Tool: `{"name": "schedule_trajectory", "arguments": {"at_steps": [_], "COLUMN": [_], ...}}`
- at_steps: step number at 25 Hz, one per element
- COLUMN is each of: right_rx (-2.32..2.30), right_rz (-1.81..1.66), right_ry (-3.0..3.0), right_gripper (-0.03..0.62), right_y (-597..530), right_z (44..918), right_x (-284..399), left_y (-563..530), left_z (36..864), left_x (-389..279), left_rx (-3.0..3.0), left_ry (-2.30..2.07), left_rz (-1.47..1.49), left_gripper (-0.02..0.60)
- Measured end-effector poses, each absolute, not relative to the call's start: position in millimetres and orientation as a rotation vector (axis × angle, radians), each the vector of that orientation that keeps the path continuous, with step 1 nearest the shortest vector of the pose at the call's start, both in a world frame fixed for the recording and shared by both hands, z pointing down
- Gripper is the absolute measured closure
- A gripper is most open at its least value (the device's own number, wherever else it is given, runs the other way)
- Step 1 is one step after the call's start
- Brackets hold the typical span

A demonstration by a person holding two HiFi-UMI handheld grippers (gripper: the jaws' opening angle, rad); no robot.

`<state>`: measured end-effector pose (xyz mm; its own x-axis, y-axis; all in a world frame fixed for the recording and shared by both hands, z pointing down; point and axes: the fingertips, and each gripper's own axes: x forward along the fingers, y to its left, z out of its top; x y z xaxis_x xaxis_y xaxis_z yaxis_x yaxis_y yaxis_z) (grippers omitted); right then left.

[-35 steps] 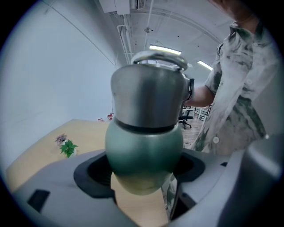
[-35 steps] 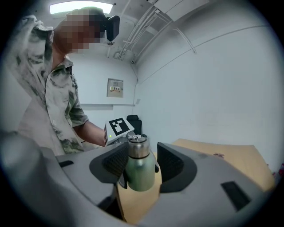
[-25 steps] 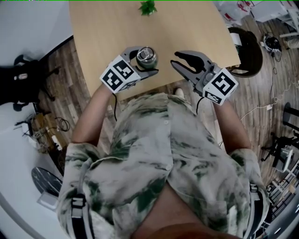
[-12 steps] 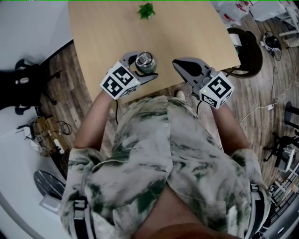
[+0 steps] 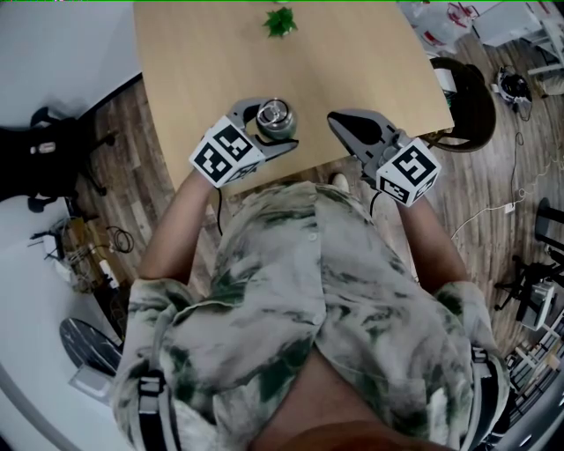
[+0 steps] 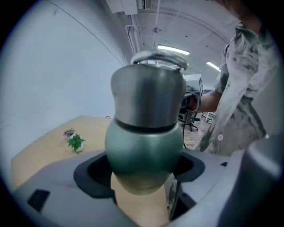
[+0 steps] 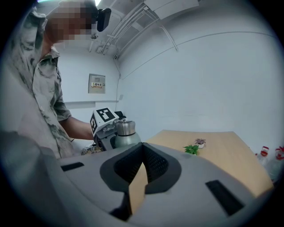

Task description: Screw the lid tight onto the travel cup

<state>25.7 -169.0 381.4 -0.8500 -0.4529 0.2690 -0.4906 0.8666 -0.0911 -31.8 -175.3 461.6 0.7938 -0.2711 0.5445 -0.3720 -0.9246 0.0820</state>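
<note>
1. The wooden table (image 5: 203, 53) fills the top of the head view. The gripper views catch only part of it.
2. The person's patterned shirt (image 5: 308, 308) fills the lower head view.
3. The right gripper (image 5: 335, 119) hovers over the table's near edge with nothing in it. Its own view shows the jaws pressed together.
4. The left gripper (image 5: 277, 121) is clamped on the travel cup (image 5: 275, 119). Its own view shows the pads pressing the green body (image 6: 144, 159) from both sides.
5. The cup is over the near edge, to the left of the right gripper.
6. The steel lid (image 6: 148, 99) sits on the cup. Only the gripper views show its side.
7. A small plant (image 5: 279, 18) stands at the far edge.
</note>
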Motion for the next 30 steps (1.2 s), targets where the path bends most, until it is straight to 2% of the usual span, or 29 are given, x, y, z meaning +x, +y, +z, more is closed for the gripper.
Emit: {"name": "schedule_trajectory", "arguments": {"at_steps": [30], "right_rx": [0.734], "right_rz": [0.219], "right_ry": [-2.785], "right_gripper": [0.572], "right_y": [-152.7], "right_z": [384.0], "right_x": [38.8], "left_y": [-159.7], "left_z": [453.8], "left_x": [-23.9], "left_rx": [2.824], "left_ry": [-0.484], "left_rz": [0.816], "left_gripper": [0.199]}}
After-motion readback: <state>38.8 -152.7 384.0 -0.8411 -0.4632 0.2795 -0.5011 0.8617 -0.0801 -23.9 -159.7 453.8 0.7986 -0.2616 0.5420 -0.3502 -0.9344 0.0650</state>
